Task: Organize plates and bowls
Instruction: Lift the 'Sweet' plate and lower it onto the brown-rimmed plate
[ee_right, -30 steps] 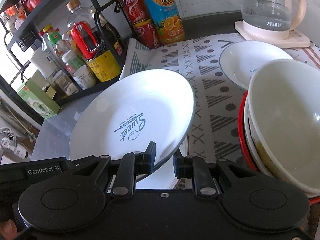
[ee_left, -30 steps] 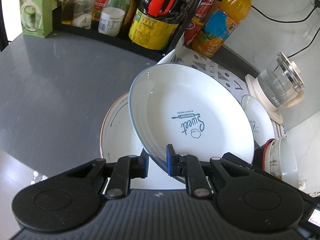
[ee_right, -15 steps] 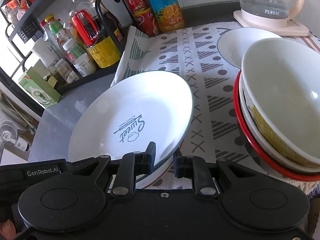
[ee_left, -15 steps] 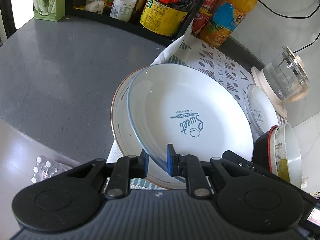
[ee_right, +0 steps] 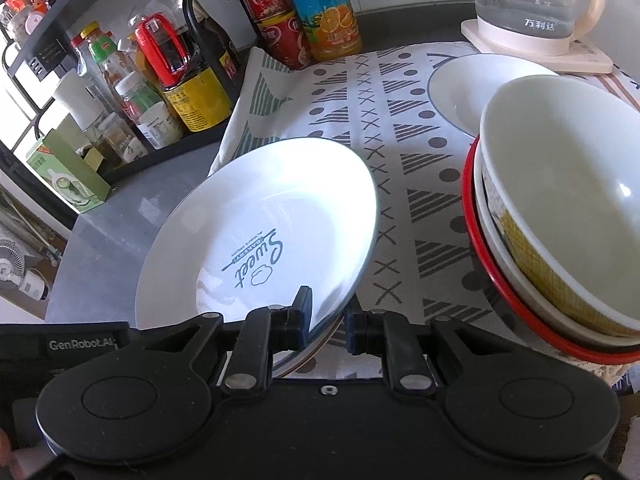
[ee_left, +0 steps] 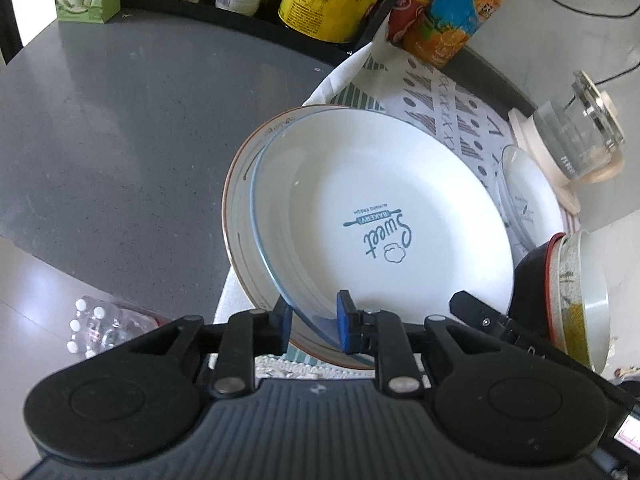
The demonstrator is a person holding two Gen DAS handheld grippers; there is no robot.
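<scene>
A white plate point(ee_left: 380, 208) printed "Sweet" lies tilted on a larger brown-rimmed plate point(ee_left: 240, 216) at the cloth's near end. My left gripper point(ee_left: 314, 326) straddles its near rim; the jaws are opening, and the blue pads stand slightly off the rim. In the right wrist view the same plate point(ee_right: 260, 208) has its near right rim pinched by my right gripper point(ee_right: 328, 324), which is shut on it. A sliver of the lower plate point(ee_right: 312, 356) shows beneath.
A stack of bowls point(ee_right: 560, 208) in a red-rimmed one stands close on the right. Behind it lie a small white plate point(ee_right: 460, 80) and a glass kettle point(ee_right: 532, 4). Juice bottle point(ee_right: 324, 8), cans and a bottle rack point(ee_right: 160, 80) line the back. Patterned cloth point(ee_right: 400, 120) covers the counter.
The "Sweet" plate has come down and to the right onto the brown-rimmed plate. The left jaws have spread a little wider around its rim. The right grip is unchanged.
</scene>
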